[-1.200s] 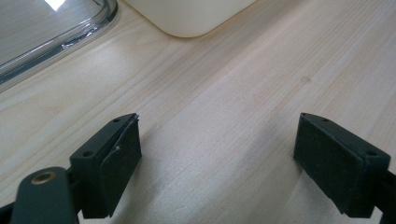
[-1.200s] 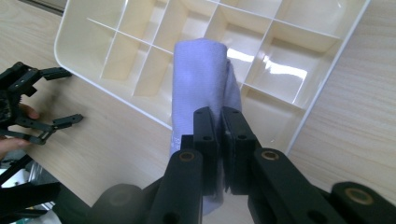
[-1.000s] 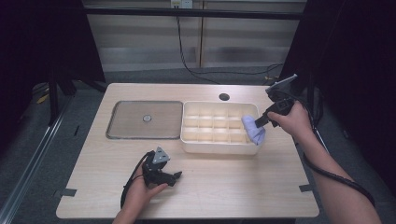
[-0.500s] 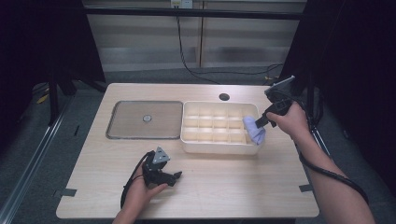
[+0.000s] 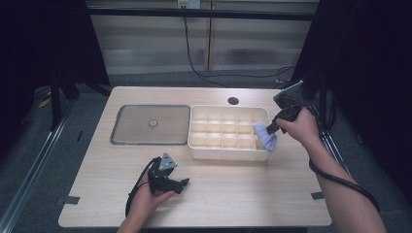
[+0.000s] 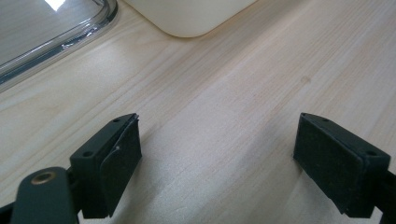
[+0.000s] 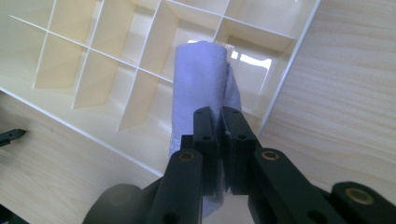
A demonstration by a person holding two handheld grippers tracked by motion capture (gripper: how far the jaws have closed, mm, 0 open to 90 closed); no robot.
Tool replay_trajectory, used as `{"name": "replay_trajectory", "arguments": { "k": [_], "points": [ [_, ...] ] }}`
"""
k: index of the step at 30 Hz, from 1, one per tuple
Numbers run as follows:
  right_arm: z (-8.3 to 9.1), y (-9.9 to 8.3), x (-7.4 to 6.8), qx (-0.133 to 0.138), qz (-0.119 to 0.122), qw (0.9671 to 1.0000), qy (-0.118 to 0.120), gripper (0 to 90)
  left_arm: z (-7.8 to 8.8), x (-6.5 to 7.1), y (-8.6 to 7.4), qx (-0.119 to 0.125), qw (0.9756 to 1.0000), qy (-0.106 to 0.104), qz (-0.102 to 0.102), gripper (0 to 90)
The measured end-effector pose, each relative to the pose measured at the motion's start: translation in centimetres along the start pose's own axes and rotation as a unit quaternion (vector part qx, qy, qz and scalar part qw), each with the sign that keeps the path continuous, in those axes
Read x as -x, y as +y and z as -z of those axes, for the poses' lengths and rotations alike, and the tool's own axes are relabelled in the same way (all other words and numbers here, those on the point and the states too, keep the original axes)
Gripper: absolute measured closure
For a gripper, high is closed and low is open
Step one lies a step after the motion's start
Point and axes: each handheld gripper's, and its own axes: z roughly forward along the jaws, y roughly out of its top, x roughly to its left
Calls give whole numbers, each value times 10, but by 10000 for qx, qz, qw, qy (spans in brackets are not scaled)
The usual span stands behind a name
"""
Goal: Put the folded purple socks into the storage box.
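Observation:
A cream divided tray (image 5: 197, 148) with several compartments stands mid-table. My right gripper (image 5: 270, 129) hangs over its right end, shut on a rolled lilac cloth (image 5: 265, 136). In the right gripper view the jaws pinch the lilac cloth (image 7: 200, 88) above the cream tray (image 7: 60, 109), near its right-hand compartments; my right gripper (image 7: 218, 119) hides the cloth's near end. My left gripper (image 5: 176, 184) rests on the table near the front edge, jaws wide apart. In the left gripper view my left gripper (image 6: 217, 140) holds nothing, bare wood between its pads.
A clear flat lid (image 5: 151, 124) with a small centre knob lies left of the tray, and its rim (image 6: 60, 37) shows in the left gripper view. A round cable hole (image 5: 233, 100) sits behind the tray. Cables trail off the table's right side.
The right gripper and cloth have shifted only slightly over the tray's right end. The left gripper has stayed put.

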Motion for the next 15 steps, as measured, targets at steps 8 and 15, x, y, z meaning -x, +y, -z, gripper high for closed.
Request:
{"name": "replay_trajectory", "arguments": {
  "k": [8, 15],
  "points": [
    [-6, 2, -3, -46, 121, 9998, -122, 856, 0, 0, 0, 1, 10000, -2, -1, 144],
    [-9, 2, -2, -38, 109, 9999, -109, 859, 0, 0, 0, 6, 10000, -10, 23, 145]
  ]
}}
